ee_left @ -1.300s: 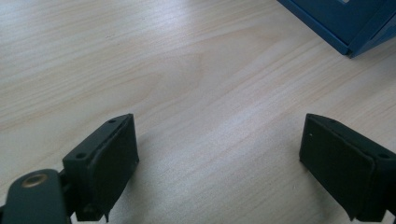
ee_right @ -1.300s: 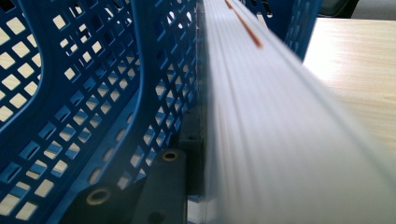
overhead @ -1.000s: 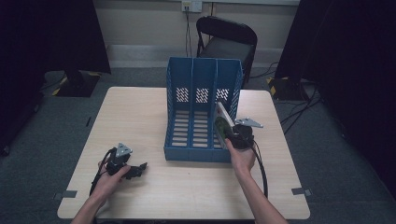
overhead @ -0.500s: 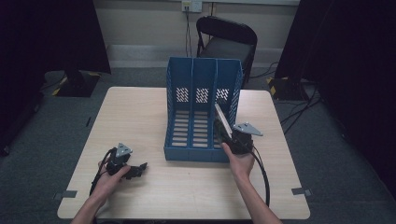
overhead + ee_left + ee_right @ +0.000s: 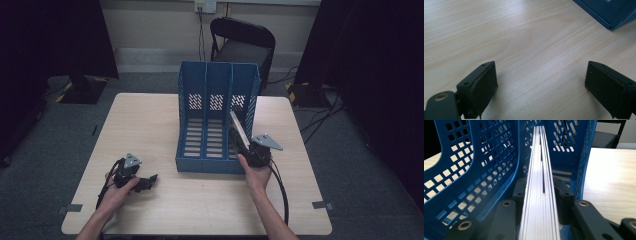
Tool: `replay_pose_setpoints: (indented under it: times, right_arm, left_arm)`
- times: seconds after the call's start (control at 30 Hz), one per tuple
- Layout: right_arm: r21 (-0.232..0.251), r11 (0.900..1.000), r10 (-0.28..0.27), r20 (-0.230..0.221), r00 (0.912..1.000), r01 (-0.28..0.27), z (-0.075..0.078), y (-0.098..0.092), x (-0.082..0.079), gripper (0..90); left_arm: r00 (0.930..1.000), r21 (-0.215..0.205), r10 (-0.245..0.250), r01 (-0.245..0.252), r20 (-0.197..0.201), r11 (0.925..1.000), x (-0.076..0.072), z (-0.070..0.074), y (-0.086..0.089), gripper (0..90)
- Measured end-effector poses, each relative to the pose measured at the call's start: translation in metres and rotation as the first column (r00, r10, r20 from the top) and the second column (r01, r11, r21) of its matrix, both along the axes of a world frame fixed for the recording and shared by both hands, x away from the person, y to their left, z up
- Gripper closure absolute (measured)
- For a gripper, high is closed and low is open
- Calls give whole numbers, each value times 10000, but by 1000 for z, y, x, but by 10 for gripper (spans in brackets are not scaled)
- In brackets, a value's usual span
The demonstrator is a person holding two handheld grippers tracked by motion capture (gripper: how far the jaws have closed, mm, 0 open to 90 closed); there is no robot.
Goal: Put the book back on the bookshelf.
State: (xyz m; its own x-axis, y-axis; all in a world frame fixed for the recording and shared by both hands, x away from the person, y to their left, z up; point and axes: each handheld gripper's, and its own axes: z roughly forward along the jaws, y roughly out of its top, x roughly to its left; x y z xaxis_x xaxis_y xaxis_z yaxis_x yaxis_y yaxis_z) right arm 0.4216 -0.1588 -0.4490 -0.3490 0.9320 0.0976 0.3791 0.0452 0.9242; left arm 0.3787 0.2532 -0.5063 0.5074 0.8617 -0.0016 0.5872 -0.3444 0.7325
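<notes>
High overview; jaw-level close-ups, all sharing the blue file rack [image 5: 218, 120].

A light wood worktop [image 5: 150, 125] stands on grey carpet [image 5: 45, 145]. Behind it, 1 black folding chair [image 5: 243, 42] faces a pale wall [image 5: 150, 25] with a socket [image 5: 205, 5]. Dark curtains [image 5: 45, 40] hang on both sides; cables [image 5: 320, 120] trail at right.

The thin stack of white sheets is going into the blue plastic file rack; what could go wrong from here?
1. The thin stack of white sheets shows a gap between its layers, so some sheets could slip or fan out if the right gripper loosens.
2. The stack leans in the right-hand slot of the blue plastic file rack; its edge could catch on the perforated divider.
3. The left gripper rests open on the wooden table, not steadying the rack, which might slide.
</notes>
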Motion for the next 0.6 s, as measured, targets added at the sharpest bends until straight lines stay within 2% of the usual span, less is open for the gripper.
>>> replay_pose_setpoints:
  times: [0.13, 0.23, 0.33, 0.5, 0.6]
  right_arm:
    - [-53, 10000, -25, -61, 10000, 25, -2, 2, 2, 662]
    - [177, 9998, -71, -104, 9999, 73, -2, 0, 3, 683]
    - [74, 9998, -182, -125, 9998, 183, -1, 1, 5, 718]
    - [-284, 9975, -645, -122, 9978, 641, 1, 1, 5, 759]
    - [-108, 9953, -966, -144, 9952, 965, 0, 0, 5, 760]
  left_arm:
    - [10000, -18, -24, 24, -16, 10000, 0, 0, 0, 100]
    - [10000, -35, -17, 17, -11, 10000, 0, 0, 0, 100]
    - [10000, -19, -25, 25, -19, 10000, 0, 0, 0, 100]
    - [10000, -47, -4, 4, -7, 10000, 0, 0, 0, 100]
    - [10000, -54, 10, -10, -1, 10000, 0, 0, 0, 99]
